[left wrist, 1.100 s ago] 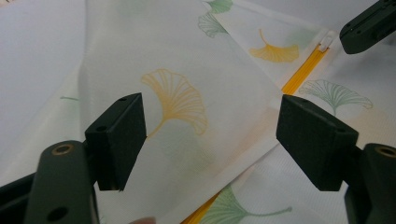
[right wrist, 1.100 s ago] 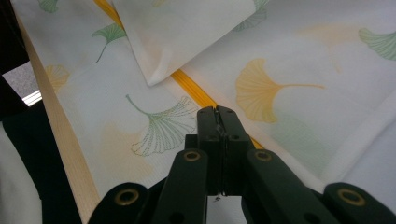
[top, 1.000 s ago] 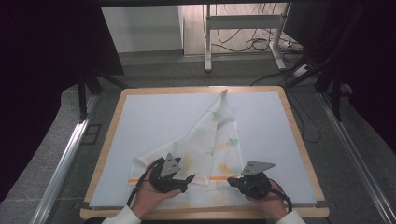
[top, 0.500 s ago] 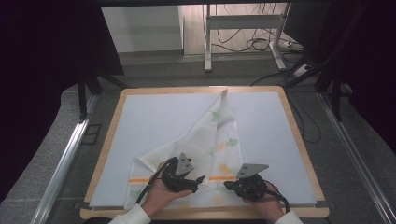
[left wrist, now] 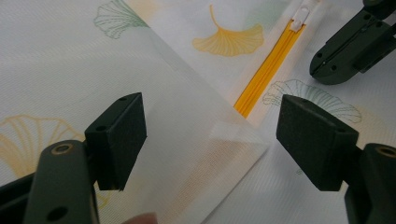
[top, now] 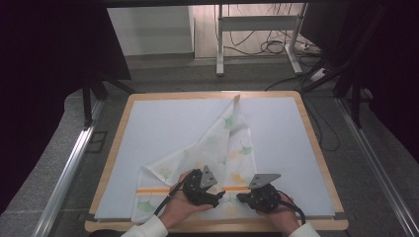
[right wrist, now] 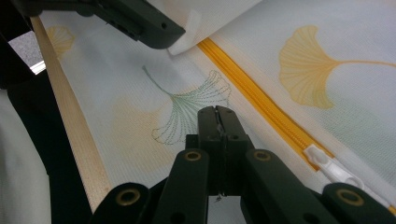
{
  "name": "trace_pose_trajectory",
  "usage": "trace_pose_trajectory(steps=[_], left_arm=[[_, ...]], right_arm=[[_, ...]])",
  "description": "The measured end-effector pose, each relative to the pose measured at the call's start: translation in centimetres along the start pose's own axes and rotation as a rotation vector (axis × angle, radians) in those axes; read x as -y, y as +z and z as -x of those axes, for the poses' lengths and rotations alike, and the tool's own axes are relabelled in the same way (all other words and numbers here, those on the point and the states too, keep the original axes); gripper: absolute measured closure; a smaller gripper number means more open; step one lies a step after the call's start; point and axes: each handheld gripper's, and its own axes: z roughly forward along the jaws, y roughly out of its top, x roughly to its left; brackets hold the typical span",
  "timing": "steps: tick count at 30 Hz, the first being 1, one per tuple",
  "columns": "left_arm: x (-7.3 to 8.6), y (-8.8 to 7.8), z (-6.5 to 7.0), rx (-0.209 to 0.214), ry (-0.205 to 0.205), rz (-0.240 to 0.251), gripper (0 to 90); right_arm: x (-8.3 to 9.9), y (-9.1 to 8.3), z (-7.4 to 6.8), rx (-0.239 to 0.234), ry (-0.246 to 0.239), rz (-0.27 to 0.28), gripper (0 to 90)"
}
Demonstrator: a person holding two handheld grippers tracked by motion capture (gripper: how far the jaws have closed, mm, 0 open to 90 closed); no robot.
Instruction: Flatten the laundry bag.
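We find a white mesh bag [top: 217, 148] with ginkgo-leaf prints and an orange zipper [left wrist: 266, 70], lying flat on the table, one corner folded over diagonally.

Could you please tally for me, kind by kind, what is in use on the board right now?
Leaf-print mesh bag with orange zipper: 1
Handheld grippers: 2, the left gripper with jaws open and the right gripper shut
Wooden-framed board: 1
Total: 4
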Motion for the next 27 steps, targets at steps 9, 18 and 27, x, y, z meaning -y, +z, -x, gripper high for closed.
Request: trace_pose_trajectory(steps=[9, 18, 27], left_arm=[[0.5, 1.1, -0.2, 0.013, 0.006, -0.056, 36.6], [0.5, 1.0, -0.8, 0.097, -0.019, -0.057, 56.6], [0.8, 0.8, -1.7, 0.125, -0.04, -0.044, 79.1]], right_arm=[[0.0, 0.0, 0.1, -0.008, -0.005, -0.005, 89.1], [0.0, 0.0, 0.2, -0.011, -0.006, -0.007, 89.1], [0.0, -0.1, 0.3, -0.011, -0.01, -0.009, 89.1]])
